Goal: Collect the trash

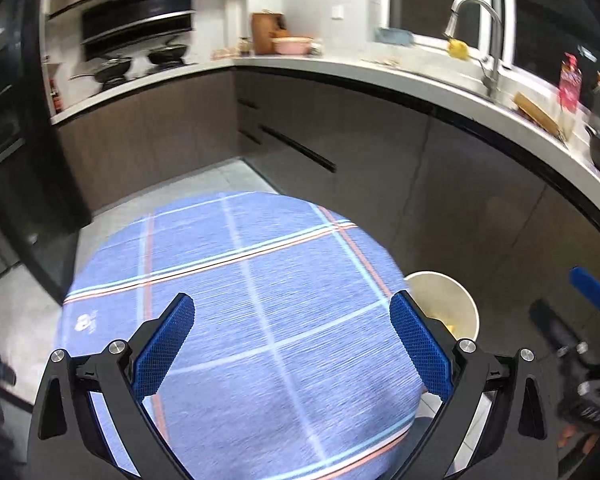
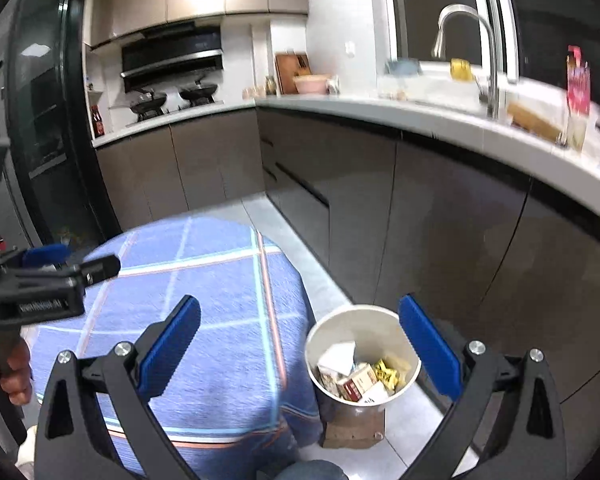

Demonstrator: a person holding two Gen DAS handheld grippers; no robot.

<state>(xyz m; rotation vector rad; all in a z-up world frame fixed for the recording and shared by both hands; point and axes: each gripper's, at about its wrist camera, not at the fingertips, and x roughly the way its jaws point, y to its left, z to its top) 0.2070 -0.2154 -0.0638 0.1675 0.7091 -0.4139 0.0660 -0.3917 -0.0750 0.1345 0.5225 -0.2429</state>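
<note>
Beside the right edge of a round bench (image 1: 260, 320) draped in blue plaid cloth, we hold two hand-held grippers above a kitchen floor (image 2: 400, 432), both released and carrying nothing. Our left hand-held gripper (image 1: 292, 344) hovers over the cloth with its blue pads (image 1: 164, 344) spread wide; no litter shows on the fabric beneath it, which suggests to us that the surface is already cleared. Our right hand-held gripper (image 2: 300, 352) hangs past the bench's right edge, jaws apart, framing a white bin (image 2: 380, 324) that stands on the floor just beside the bench, raised on a small brown block (image 2: 356, 424).

Inside the bin lie the collected scraps: small cartons (image 2: 356, 384), a white paper piece (image 2: 336, 356) and yellow wrappers (image 2: 388, 372). We judge the bin is set there, close to the bench's rim and lifted a little, so trash can be dropped in with a short reach. The open jaws above it fit a drop just made or a pause before the next find; we cannot tell which.

Behind, a long kitchen counter (image 1: 440, 80) with a tap (image 1: 480, 32) curves away, cluttered but blurred, and whether any of it counts as trash we cannot say.
</note>
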